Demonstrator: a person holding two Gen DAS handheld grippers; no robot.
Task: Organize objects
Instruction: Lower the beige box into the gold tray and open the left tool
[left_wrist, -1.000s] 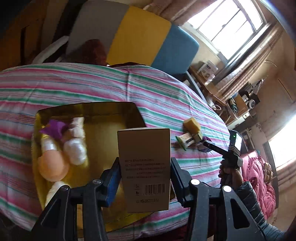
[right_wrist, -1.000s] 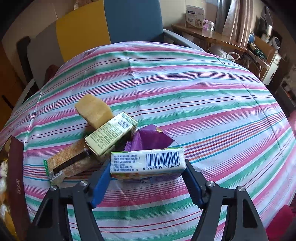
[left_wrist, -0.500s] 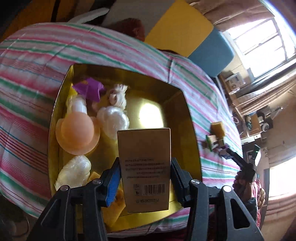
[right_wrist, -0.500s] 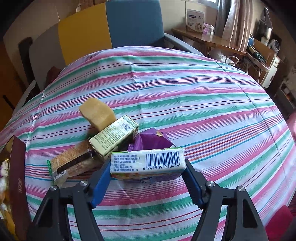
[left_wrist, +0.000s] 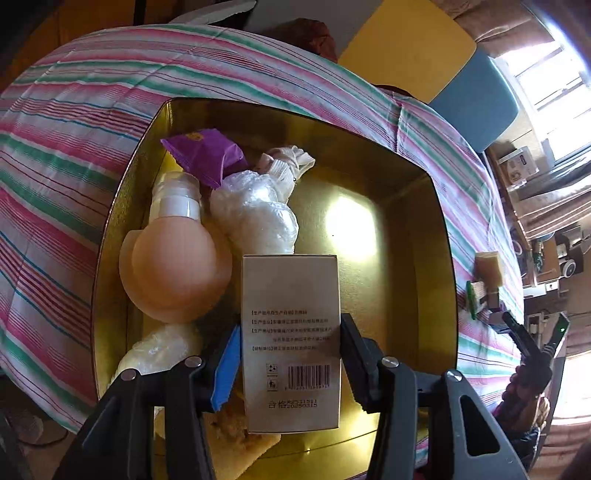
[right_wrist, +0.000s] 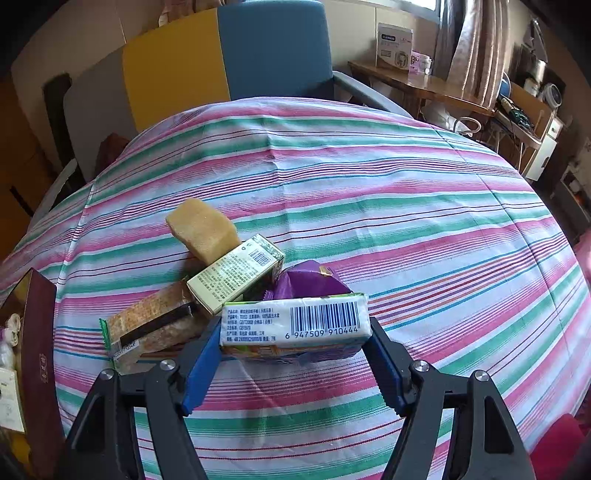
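Observation:
My left gripper (left_wrist: 290, 350) is shut on a tall beige carton (left_wrist: 290, 332) and holds it upright low inside the gold tin box (left_wrist: 413, 236). In the box lie a peach round bottle (left_wrist: 173, 266), a purple sachet (left_wrist: 205, 155), white plastic-wrapped bundles (left_wrist: 258, 218) and a yellow sponge (left_wrist: 240, 435). My right gripper (right_wrist: 295, 343) is shut on a white tissue pack (right_wrist: 295, 323) with a barcode, just above the striped cloth. Behind it lie a purple packet (right_wrist: 308, 282), a green-white carton (right_wrist: 236, 273), a yellow sponge (right_wrist: 201, 229) and a brown cracker pack (right_wrist: 155, 325).
The table wears a pink, green and white striped cloth (right_wrist: 369, 192). The box's dark red wall (right_wrist: 38, 354) shows at the left in the right wrist view. A yellow and blue chair (right_wrist: 236, 55) stands behind the table. A wooden side table (right_wrist: 424, 85) holds boxes.
My left gripper has sunk with the beige carton from above the table down into the gold box and rolled a little. The right gripper with the tissue pack has stayed nearly still.

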